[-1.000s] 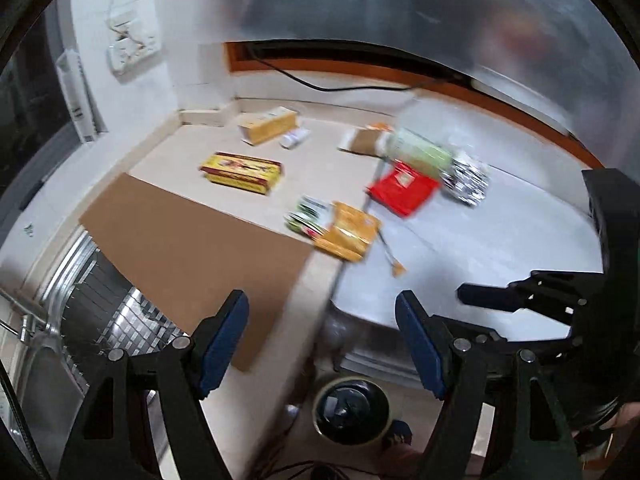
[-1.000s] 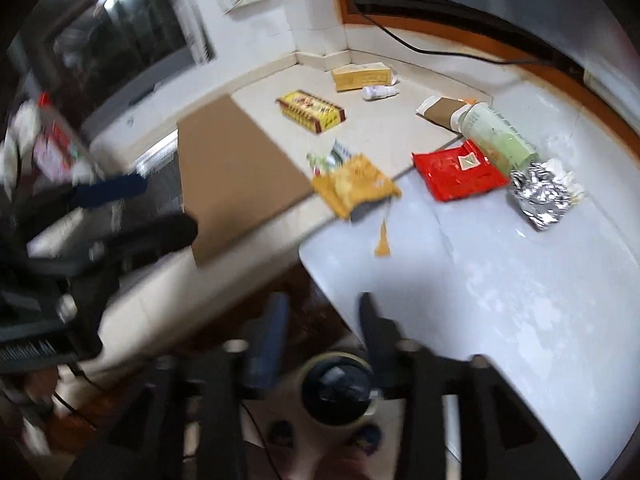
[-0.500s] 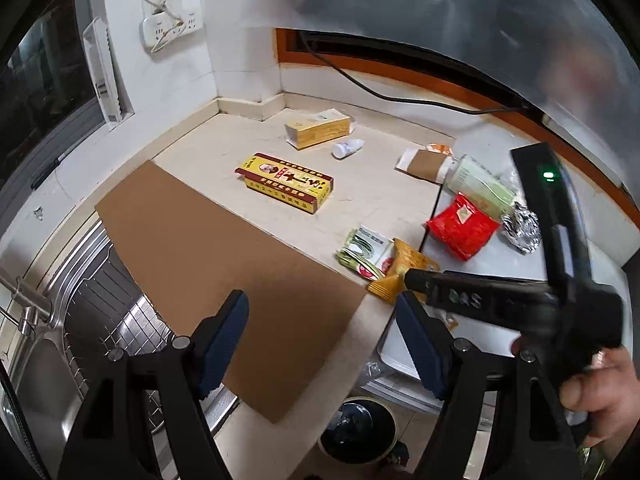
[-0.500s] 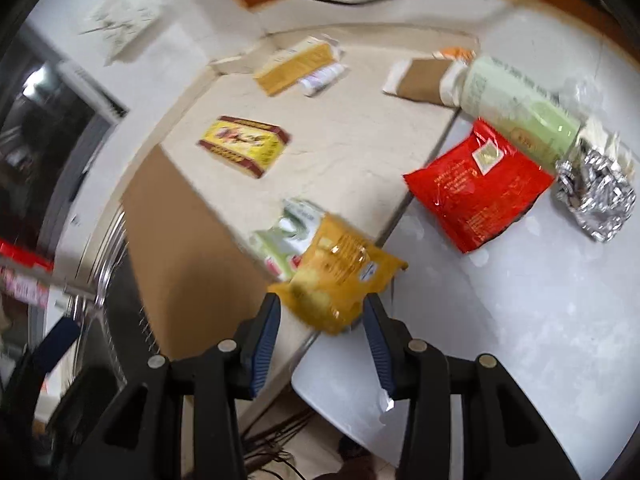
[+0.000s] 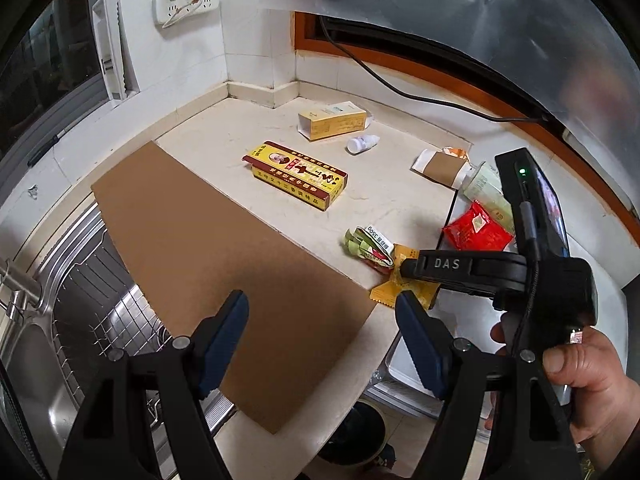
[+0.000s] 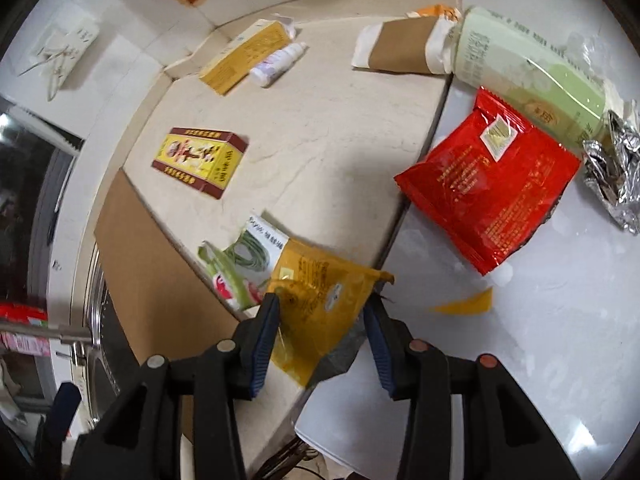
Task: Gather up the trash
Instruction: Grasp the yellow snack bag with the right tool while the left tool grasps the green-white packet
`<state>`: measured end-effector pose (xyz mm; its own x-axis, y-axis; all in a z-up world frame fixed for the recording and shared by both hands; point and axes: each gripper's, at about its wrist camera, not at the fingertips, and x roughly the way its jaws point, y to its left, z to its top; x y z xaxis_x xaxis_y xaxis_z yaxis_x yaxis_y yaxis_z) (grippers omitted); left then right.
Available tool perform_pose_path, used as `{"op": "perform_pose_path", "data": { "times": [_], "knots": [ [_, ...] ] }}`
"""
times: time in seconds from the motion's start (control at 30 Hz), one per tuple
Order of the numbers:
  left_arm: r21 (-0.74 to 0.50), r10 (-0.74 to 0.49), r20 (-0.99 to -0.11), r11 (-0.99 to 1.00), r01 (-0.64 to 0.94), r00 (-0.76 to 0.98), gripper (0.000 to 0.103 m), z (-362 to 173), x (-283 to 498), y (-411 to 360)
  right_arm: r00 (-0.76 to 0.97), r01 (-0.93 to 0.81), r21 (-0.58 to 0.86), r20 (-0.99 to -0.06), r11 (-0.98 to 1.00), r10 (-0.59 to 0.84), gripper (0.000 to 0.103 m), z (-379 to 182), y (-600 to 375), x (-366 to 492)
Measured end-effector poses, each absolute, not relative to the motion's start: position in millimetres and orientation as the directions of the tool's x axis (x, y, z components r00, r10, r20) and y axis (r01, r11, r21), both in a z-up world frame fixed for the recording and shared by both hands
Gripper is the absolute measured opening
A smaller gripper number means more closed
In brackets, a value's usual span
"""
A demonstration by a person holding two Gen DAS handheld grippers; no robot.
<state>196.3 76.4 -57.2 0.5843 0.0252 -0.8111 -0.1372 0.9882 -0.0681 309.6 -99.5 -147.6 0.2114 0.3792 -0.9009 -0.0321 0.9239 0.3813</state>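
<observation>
In the left wrist view, the left gripper (image 5: 320, 338) hung with its jaws wide apart above the brown cardboard sheet (image 5: 224, 264), gripping nothing. Beyond it the right gripper (image 5: 408, 266) reached in from the right, its tip at the yellow wrapper (image 5: 404, 288) at the counter (image 5: 384, 196) edge, beside the green packet (image 5: 368, 246). A yellow box (image 5: 296, 174) lay farther back, a red packet (image 5: 476, 232) to the right. In the right wrist view, the right gripper (image 6: 322, 324) stood parted, one finger on each side of the yellow wrapper (image 6: 320, 300), not closed on it. The red packet (image 6: 488, 192) and crumpled foil (image 6: 614, 172) lay on the white surface (image 6: 540, 340).
</observation>
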Motion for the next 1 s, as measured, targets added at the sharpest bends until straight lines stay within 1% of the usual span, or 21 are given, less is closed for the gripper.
{"op": "perform_pose_path", "data": {
  "times": [0.03,0.27,0.47,0.5,0.53,0.57,0.6,0.63,0.73,1.0],
  "knots": [
    [-0.072,0.022,-0.811,0.988,-0.137,0.584,0.074,-57.5,197.1,77.1,0.207,-0.030,0.374,-0.905,0.927,0.372,0.052,-149.0,-97.8,310.5],
    [-0.103,-0.002,-0.817,0.984,-0.142,0.577,0.074,-61.8,207.3,83.1,0.218,-0.073,0.354,-0.907,0.932,0.361,0.052,-152.1,-89.4,307.2],
    [-0.154,-0.045,-0.820,0.978,-0.144,0.571,0.074,-65.8,220.9,88.9,0.225,-0.137,0.341,-0.904,0.930,0.364,0.052,-152.1,-85.5,307.7],
    [-0.162,-0.053,-0.821,0.976,-0.143,0.569,0.074,-67.0,224.6,88.9,0.225,-0.164,0.338,-0.902,0.927,0.369,0.046,-151.8,-84.3,307.9],
    [-0.167,-0.057,-0.822,0.975,-0.144,0.566,0.074,-68.3,227.7,88.7,0.224,-0.183,0.335,-0.901,0.924,0.371,0.028,-152.0,-83.1,308.3],
    [-0.175,-0.065,-0.824,0.974,-0.143,0.562,0.074,-70.0,232.0,88.0,0.231,-0.206,0.301,-0.910,0.931,0.345,0.022,-152.0,-81.1,307.4],
    [-0.180,-0.071,-0.826,0.973,-0.143,0.559,0.074,-71.4,235.3,87.9,0.232,-0.225,0.293,-0.910,0.929,0.344,0.008,-151.9,-80.1,306.0],
    [-0.188,-0.079,-0.827,0.972,-0.141,0.556,0.074,-73.0,238.4,87.4,0.218,-0.243,0.302,-0.909,0.922,0.355,0.003,-153.8,-79.6,304.8],
    [-0.211,-0.107,-0.834,0.968,-0.133,0.541,0.074,-79.6,251.7,84.3,0.231,-0.269,0.307,-0.900,0.913,0.371,0.000,-154.5,-83.7,299.4],
    [-0.243,-0.150,-0.871,0.959,-0.145,0.468,0.074,-107.7,292.7,74.6,0.274,-0.261,0.352,-0.866,0.899,0.418,0.000,-144.8,-115.2,294.5]
  ]
}}
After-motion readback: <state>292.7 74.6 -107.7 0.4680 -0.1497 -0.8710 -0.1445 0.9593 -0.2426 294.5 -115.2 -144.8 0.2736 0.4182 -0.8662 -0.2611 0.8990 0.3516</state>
